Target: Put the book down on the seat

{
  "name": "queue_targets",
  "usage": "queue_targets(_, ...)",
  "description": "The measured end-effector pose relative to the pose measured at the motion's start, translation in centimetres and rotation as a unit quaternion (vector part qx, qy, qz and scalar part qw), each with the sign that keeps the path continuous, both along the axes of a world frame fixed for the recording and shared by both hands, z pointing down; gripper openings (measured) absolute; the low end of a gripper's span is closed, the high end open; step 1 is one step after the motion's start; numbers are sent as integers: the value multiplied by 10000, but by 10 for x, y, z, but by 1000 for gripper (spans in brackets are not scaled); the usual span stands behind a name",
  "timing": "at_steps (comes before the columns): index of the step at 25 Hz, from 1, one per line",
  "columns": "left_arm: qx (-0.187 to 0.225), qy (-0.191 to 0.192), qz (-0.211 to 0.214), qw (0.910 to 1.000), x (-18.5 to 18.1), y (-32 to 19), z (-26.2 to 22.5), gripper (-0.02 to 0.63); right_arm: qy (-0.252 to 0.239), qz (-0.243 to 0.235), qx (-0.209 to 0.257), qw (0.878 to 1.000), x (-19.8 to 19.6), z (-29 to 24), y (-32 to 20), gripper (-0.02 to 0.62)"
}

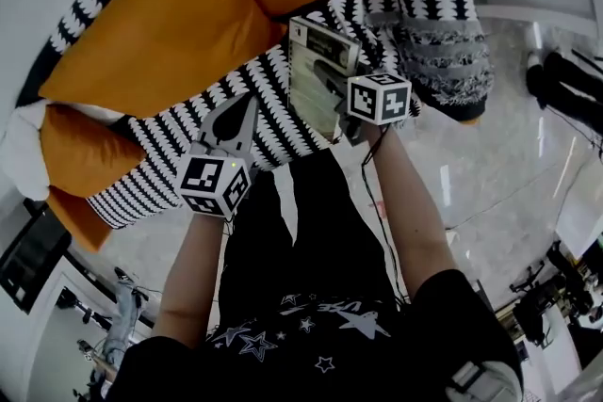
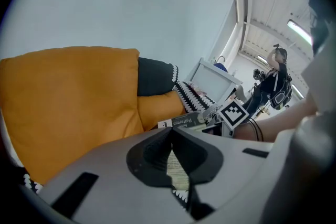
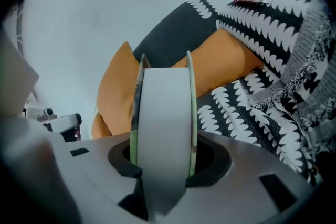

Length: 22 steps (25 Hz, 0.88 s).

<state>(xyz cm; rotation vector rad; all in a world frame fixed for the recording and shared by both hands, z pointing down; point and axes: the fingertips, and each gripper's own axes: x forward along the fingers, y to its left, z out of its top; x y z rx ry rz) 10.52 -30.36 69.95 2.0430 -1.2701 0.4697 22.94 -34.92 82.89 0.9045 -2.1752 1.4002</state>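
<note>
The black-and-white scallop-patterned fabric seat (image 1: 279,125) lies directly beneath the thick, glossy paperback book (image 1: 316,80). Plump orange cushions (image 1: 160,33) are at the seat's back. The book is tilted over the seat with its long axis toward the seat's back. The right gripper (image 1: 350,108) clamps its covers. The left gripper (image 1: 249,105), jaws pressed together and empty, hovers over the seat's front.

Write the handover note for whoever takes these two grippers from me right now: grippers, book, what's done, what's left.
Left gripper: jaws together, nothing in them, at the front of the seat.
Right gripper: shut on the book, which stands edge-on between its jaws.
Book: over the black-and-white seat, in front of the orange cushions; whether it touches the seat can't be told.
Done: book is at the seat.
Left: lay it flat on the seat, open the right jaws, pull away.
</note>
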Motion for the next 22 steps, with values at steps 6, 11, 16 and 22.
queue_targets(6, 5, 76, 223, 9997, -5, -2, -17, 8, 570, 172, 133, 9981, 3, -2, -8, 189)
queue_targets(11, -20, 11, 360, 9993, -7, -4, -30, 8, 976, 403, 108, 9944, 18, -9, -17, 224)
queue_targets(16, 4, -25, 483, 9988, -7, -8, -27, 8, 1066, 859, 57, 9906, 40, -6, -30, 269)
queue_targets(22, 94, -3, 516, 9986, -7, -2, -42, 8, 1292, 1334, 310, 9821, 58, -28, -24, 272)
